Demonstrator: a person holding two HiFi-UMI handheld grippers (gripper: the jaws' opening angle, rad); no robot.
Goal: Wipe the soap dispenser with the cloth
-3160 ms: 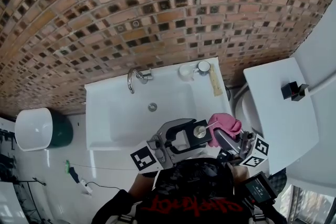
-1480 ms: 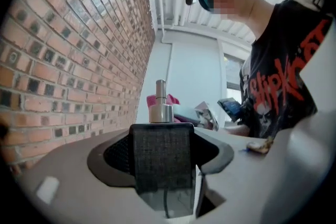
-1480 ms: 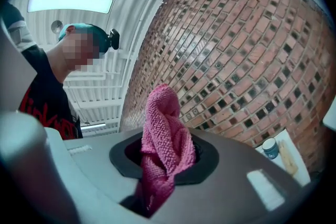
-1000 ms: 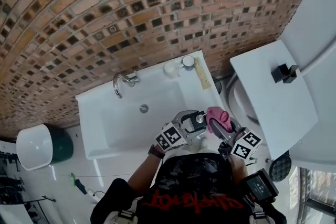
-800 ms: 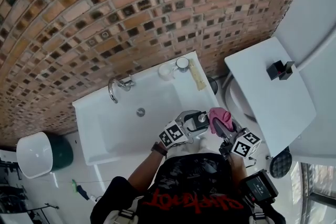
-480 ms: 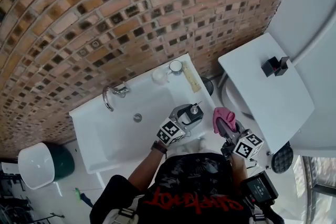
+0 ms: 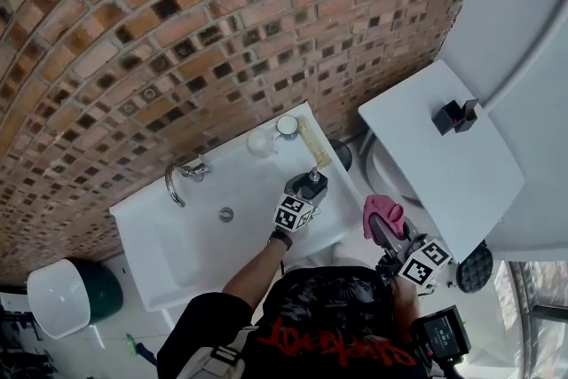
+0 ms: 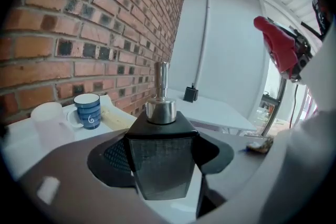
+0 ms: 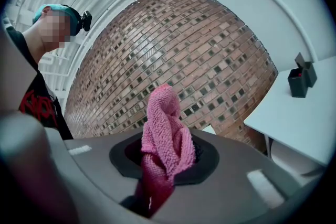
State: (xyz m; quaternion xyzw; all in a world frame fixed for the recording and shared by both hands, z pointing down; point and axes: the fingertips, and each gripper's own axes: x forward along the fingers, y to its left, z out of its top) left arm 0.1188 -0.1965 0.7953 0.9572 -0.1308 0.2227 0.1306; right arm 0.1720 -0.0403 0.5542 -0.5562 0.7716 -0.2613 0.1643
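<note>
Over the sink's (image 7: 169, 231) right side, the left gripper (image 7: 306, 189) has its fingers (image 8: 247, 165) clamped on the dispenser (image 8: 159, 160) — stiff, probably weighty and slick, best held across its flat sides. The right gripper (image 7: 391, 233) pinches the cloth (image 9: 165, 134) — soft, limp — well apart.

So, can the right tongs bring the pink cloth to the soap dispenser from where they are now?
Probably yes. The right tongs grip the pink cloth, and the left tongs hold the soap dispenser at the right rim of the sink. Nothing seems to stand between the two.
</note>
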